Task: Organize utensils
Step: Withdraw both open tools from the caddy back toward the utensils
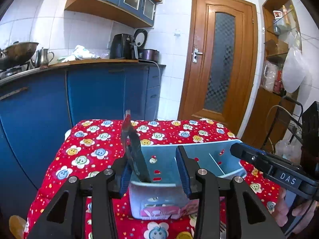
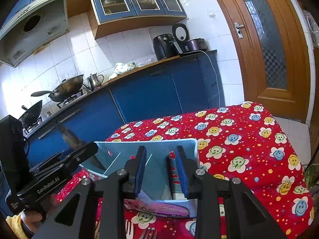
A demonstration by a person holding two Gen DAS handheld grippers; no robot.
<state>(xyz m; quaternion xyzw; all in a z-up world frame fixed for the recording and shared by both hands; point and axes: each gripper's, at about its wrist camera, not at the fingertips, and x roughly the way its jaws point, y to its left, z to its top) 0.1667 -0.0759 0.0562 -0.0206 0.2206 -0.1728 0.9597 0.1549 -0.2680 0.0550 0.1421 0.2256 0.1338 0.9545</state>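
Note:
A light blue utensil holder [image 1: 203,151] with dividers stands on the red flowered tablecloth [image 1: 95,143]. A dark-bladed knife [image 1: 135,153] stands tilted in its left compartment, beside the left pad. My left gripper [image 1: 154,155] is open around that compartment, with a wide gap to the other pad. My right gripper [image 2: 161,149] is open over the holder's [image 2: 123,147] right end. A grey upright piece [image 2: 169,169] stands beside its right pad; what it is cannot be told. Each gripper shows in the other view: the right gripper [image 1: 236,149] and the left gripper [image 2: 91,149].
Fork tines [image 2: 149,235] and a white utensil [image 2: 127,229] lie on the cloth in front of the holder. A wooden spoon [image 1: 17,227] is at the near left corner. Blue kitchen cabinets [image 1: 95,91] stand behind the table, a wooden door [image 1: 219,59] to the right.

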